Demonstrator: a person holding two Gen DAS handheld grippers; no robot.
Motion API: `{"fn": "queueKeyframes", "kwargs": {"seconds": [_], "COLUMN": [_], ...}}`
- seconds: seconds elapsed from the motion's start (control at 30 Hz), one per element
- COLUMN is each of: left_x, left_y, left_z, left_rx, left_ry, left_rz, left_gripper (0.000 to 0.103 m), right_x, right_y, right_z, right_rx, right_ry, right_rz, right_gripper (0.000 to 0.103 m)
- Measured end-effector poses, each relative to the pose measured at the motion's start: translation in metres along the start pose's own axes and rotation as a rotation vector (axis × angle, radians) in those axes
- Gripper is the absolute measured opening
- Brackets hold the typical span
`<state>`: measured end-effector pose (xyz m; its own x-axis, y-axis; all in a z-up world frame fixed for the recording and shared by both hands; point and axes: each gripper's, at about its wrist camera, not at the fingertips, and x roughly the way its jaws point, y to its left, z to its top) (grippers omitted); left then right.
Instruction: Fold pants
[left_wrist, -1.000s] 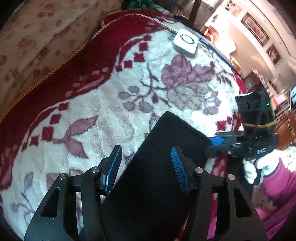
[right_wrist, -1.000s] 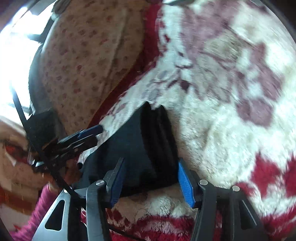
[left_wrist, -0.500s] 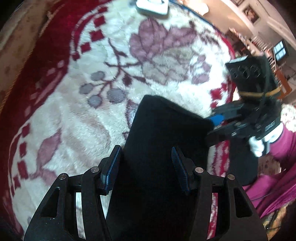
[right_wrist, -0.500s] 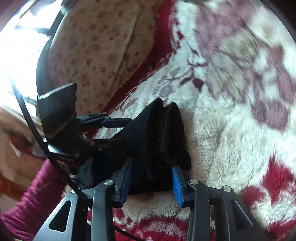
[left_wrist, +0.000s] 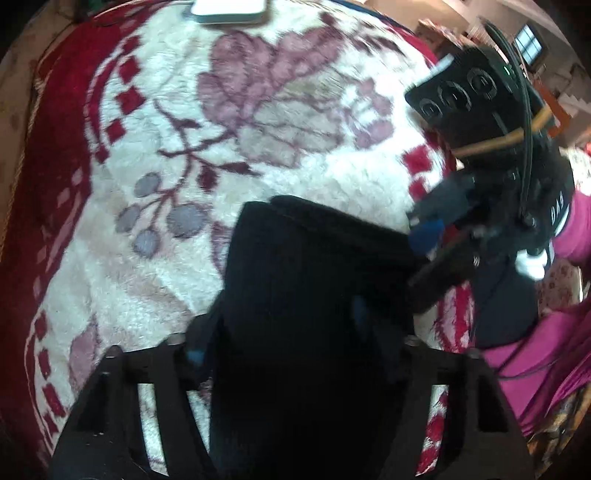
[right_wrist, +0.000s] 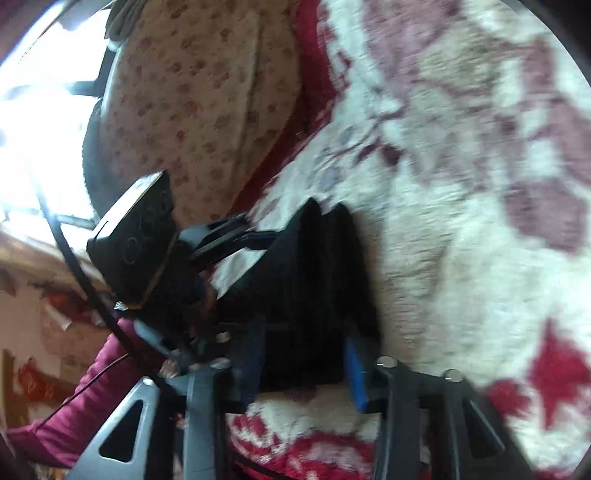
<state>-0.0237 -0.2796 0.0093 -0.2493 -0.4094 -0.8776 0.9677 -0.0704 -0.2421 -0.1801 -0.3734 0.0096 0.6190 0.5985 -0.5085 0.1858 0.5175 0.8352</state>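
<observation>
The black folded pants (left_wrist: 314, 295) are held on the floral blanket (left_wrist: 155, 258), clamped between the fingers of the left gripper (left_wrist: 280, 332) and the right gripper (right_wrist: 306, 354).

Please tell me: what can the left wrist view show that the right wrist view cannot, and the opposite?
Only the left wrist view shows the white box at the far blanket edge and the room shelves behind. Only the right wrist view shows the floral pillow, the bright window, and the stacked folded edges of the pants. Both show the black pants on the flowered blanket, with the left claw and right claw closed on them.
</observation>
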Motion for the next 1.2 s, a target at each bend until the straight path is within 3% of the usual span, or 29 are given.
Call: {"fn": "queueKeyframes", "kwargs": {"seconds": [0.03, 0.07, 0.17, 0.37, 0.7, 0.93, 1.2], "left_x": [-0.004, -0.008, -0.01, -0.019, -0.088, -0.145, -0.181], "left_y": [0.002, 0.003, -0.005, -0.009, -0.021, -0.038, -0.048], "left_z": [0.0, -0.001, -0.003, -0.003, -0.027, -0.07, -0.15], "left_rx": [-0.005, -0.011, 0.018, 0.006, -0.032, -0.075, -0.211], "left_ry": [-0.014, -0.027, -0.052, -0.095, -0.224, -0.317, -0.417], "left_rz": [-0.009, -0.037, 0.001, 0.024, 0.073, 0.12, 0.149], "left_gripper": [0.025, 0.021, 0.02, 0.018, 0.017, 0.017, 0.011], "right_x": [0.002, 0.003, 0.006, 0.001, -0.011, 0.009, 0.076], "right_y": [0.002, 0.003, 0.004, 0.007, 0.044, 0.106, 0.159], "right_z": [0.0, -0.001, -0.002, -0.008, -0.01, -0.014, -0.033], "right_rx": [-0.008, -0.008, 0.013, 0.035, -0.004, -0.112, -0.181], "right_ry": [-0.003, -0.012, -0.038, -0.082, -0.105, -0.046, 0.111], "right_rz": [0.003, 0.01, 0.091, 0.139, 0.261, 0.335, 0.39], "right_gripper": [0.029, 0.026, 0.024, 0.02, 0.018, 0.018, 0.018]}}
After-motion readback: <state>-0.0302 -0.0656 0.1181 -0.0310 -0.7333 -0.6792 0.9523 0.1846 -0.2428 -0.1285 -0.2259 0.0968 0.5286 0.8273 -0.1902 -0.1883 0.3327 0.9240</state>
